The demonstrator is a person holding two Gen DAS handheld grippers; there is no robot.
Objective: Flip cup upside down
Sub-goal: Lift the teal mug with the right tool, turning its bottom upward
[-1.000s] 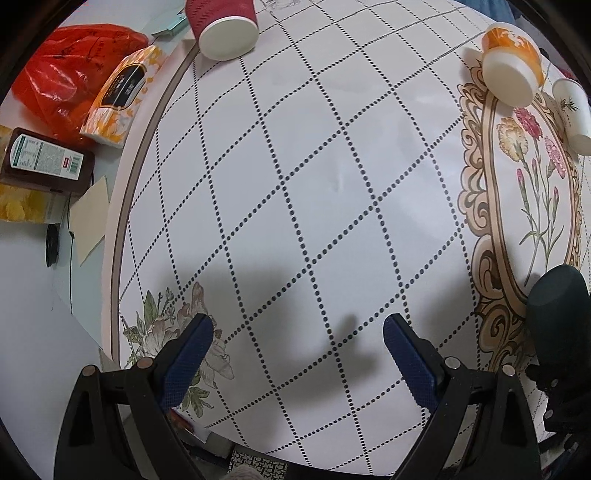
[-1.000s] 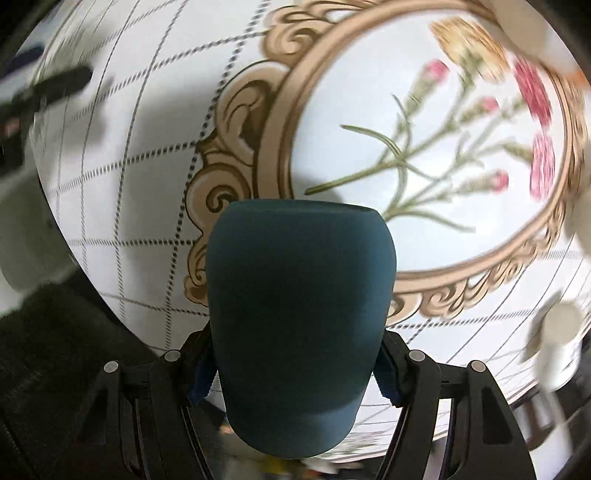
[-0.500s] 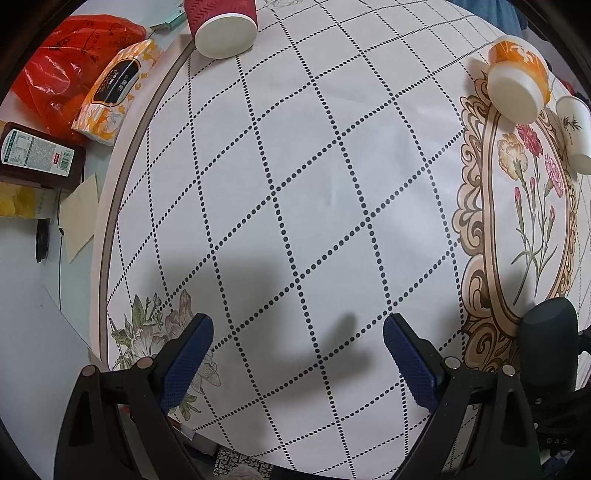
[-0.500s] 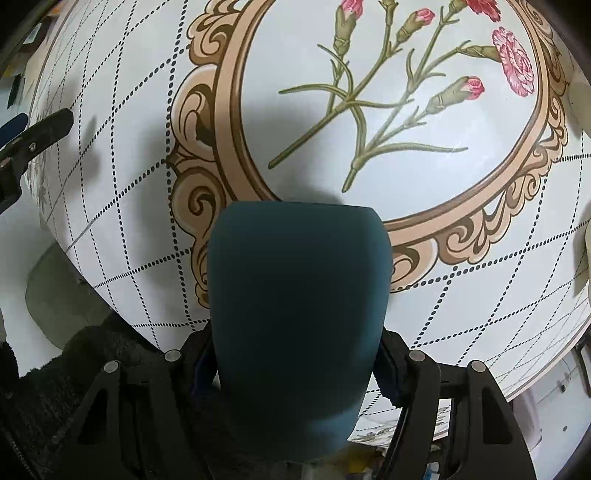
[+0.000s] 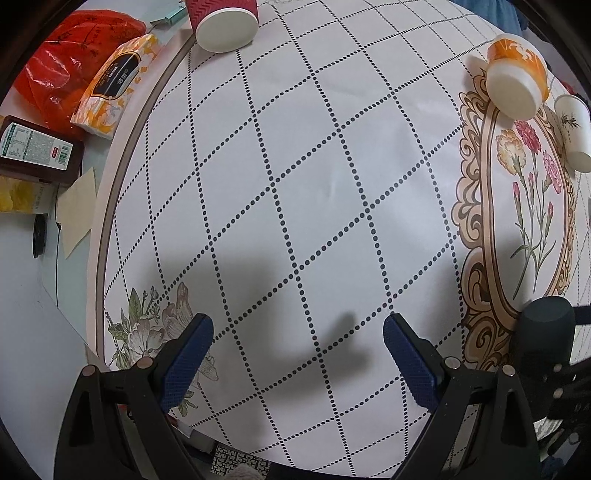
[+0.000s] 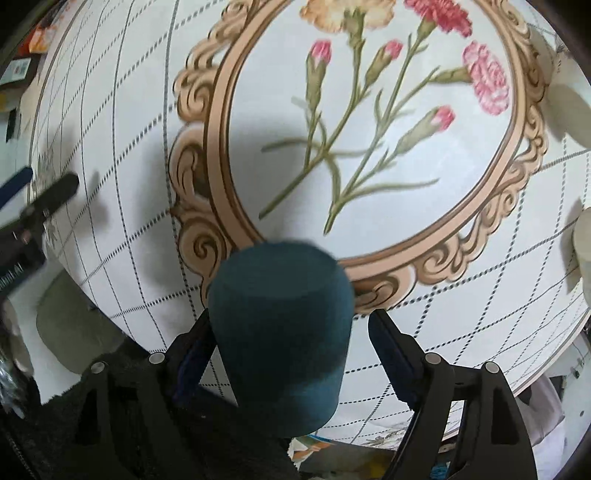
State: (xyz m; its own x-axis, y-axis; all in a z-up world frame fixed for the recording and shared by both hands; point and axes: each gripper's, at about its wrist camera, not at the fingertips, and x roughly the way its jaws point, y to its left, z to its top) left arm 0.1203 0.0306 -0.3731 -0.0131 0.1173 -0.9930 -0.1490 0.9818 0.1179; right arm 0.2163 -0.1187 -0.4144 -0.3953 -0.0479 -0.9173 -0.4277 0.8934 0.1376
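A dark teal cup (image 6: 282,325) stands upside down, flat base up, at the near edge of the round table (image 6: 110,155). It also shows in the left wrist view (image 5: 545,336) at the far right. My right gripper (image 6: 291,343) is open: the right finger stands clear of the cup with a gap, the left finger is close beside it. My left gripper (image 5: 297,354) is open and empty above the checked cloth.
A red paper cup (image 5: 223,20), an orange cup (image 5: 515,86) and a white paper cup (image 5: 574,131) stand inverted at the far side. A tissue pack (image 5: 116,85), red bag (image 5: 66,62) and brown bottle (image 5: 37,153) lie off the table's left.
My right gripper opened off the teal cup, which now stands on the table; the right view swung toward the flower medallion. The left gripper stayed open and barely moved.
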